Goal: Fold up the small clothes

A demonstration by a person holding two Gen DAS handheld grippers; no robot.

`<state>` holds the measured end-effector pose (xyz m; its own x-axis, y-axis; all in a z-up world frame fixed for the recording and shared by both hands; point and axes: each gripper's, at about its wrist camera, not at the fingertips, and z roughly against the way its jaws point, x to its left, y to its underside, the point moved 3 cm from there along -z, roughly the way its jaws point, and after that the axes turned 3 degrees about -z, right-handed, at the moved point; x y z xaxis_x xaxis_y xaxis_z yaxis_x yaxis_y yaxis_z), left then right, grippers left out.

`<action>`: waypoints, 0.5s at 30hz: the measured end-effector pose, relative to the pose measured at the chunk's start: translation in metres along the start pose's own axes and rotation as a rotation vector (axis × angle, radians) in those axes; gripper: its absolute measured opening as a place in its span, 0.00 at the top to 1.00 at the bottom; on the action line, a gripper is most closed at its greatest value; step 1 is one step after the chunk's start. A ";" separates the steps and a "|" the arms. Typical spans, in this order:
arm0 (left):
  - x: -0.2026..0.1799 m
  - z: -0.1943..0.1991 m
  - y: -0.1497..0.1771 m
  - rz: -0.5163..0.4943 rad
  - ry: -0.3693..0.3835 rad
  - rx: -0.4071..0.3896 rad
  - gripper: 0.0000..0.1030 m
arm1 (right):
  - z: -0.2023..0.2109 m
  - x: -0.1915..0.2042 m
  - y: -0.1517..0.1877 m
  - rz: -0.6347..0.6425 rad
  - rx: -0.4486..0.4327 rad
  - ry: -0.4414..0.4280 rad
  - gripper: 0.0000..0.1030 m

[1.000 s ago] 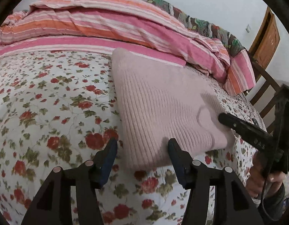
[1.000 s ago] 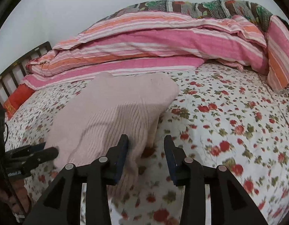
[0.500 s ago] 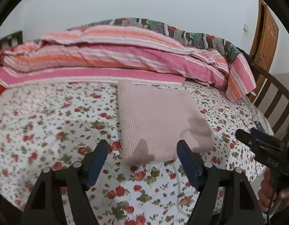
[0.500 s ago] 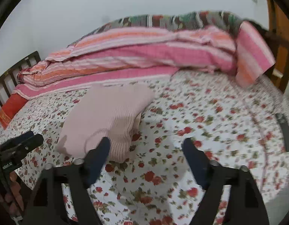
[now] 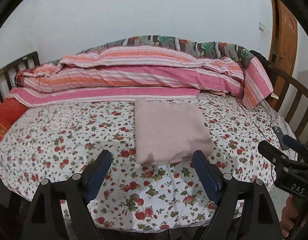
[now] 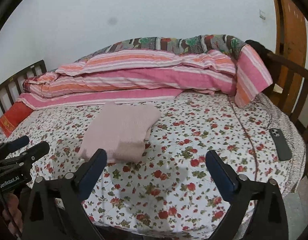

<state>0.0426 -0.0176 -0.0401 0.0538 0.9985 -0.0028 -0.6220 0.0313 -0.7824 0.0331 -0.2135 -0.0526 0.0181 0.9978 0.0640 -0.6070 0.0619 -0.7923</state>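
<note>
A pale pink knitted garment [image 5: 167, 132] lies folded into a flat rectangle on the floral bed sheet [image 5: 74, 140]; it also shows in the right wrist view [image 6: 122, 132]. My left gripper [image 5: 152, 158] is open and empty, held back from the garment's near edge. My right gripper [image 6: 154, 158] is open wide and empty, to the right of the garment and apart from it. The right gripper shows at the right edge of the left wrist view [image 5: 281, 152]. The left gripper shows at the left edge of the right wrist view [image 6: 24, 150].
A folded pink and orange striped quilt [image 5: 134, 76] lies along the far side of the bed. A red pillow [image 5: 6, 118] sits at the far left. A dark phone [image 6: 279, 144] lies near the bed's right edge. Wooden bed rails [image 5: 293, 104] and a door [image 5: 283, 32] stand right.
Both grippers have pulled back and up from the garment and opened wider. The garment now lies flat and untouched on the sheet.
</note>
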 end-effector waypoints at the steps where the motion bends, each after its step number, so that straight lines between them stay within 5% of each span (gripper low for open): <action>1: -0.001 0.002 0.000 0.000 0.000 -0.001 0.20 | 0.004 -0.001 0.000 -0.004 -0.005 0.003 0.01; 15: -0.012 0.014 -0.002 -0.010 -0.022 -0.022 0.19 | 0.012 -0.016 0.008 -0.032 0.006 0.003 0.01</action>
<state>0.0317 -0.0287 -0.0298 0.0431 0.9989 0.0184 -0.6043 0.0407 -0.7957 0.0188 -0.2296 -0.0523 0.0398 0.9953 0.0878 -0.6111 0.0938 -0.7860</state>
